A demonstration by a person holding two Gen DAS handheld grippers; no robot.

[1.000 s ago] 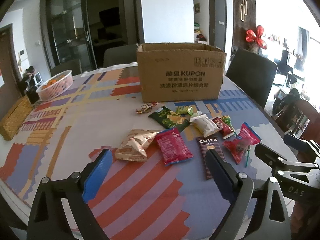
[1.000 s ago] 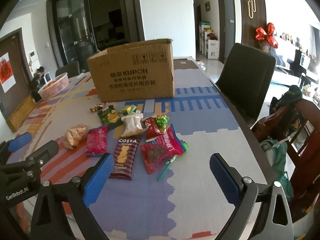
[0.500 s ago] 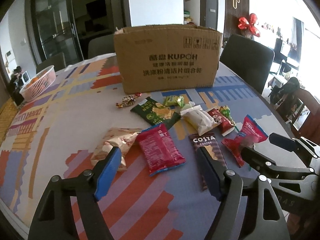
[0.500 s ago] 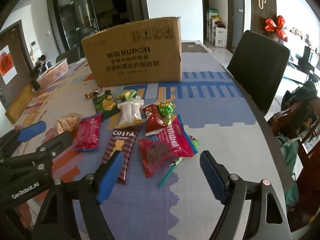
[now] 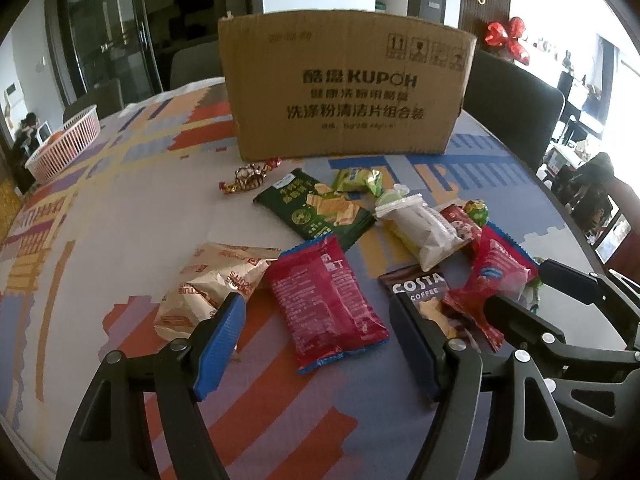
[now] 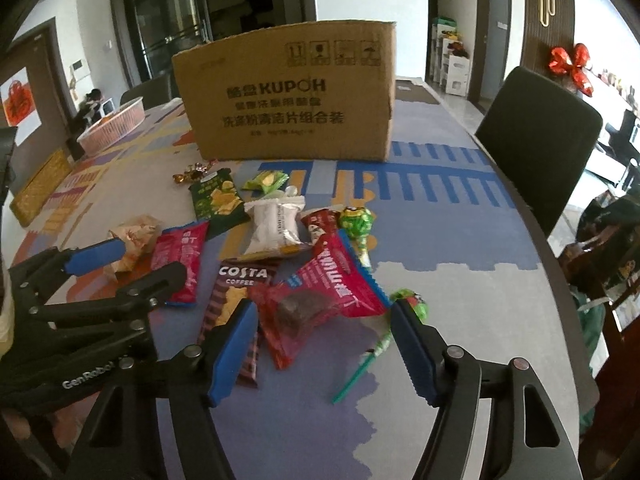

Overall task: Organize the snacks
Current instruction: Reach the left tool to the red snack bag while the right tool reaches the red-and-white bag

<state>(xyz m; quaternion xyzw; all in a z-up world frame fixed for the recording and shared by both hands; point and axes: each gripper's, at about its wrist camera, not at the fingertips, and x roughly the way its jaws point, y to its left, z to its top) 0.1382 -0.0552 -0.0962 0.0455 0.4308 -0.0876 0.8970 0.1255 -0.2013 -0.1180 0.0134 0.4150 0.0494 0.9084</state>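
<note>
Snacks scattered on counter [image 5: 120, 216] before one cardboard box [image 5: 344, 88]: red pack [image 5: 324, 300], gold pack [image 5: 208, 284], Costa pack [image 5: 420, 288], dark green pack [image 5: 316, 212], white pack [image 5: 420, 228], clear-red pack [image 6: 320, 300]. Left gripper [image 5: 316, 344] spread, jaws just been closing, low over red pack, pads clear of it. Right gripper [image 6: 324, 348] likewise spread, just been closing, over clear-red pack, not pinching. Two green lollipops [image 6: 356, 220] plain only from right wrist; mostly hidden from left wrist. Twisted candies [image 5: 248, 176] near box sharper from left wrist. One pink basket [image 5: 64, 144] far left. One dark chair [image 6: 536, 136] at right.
</note>
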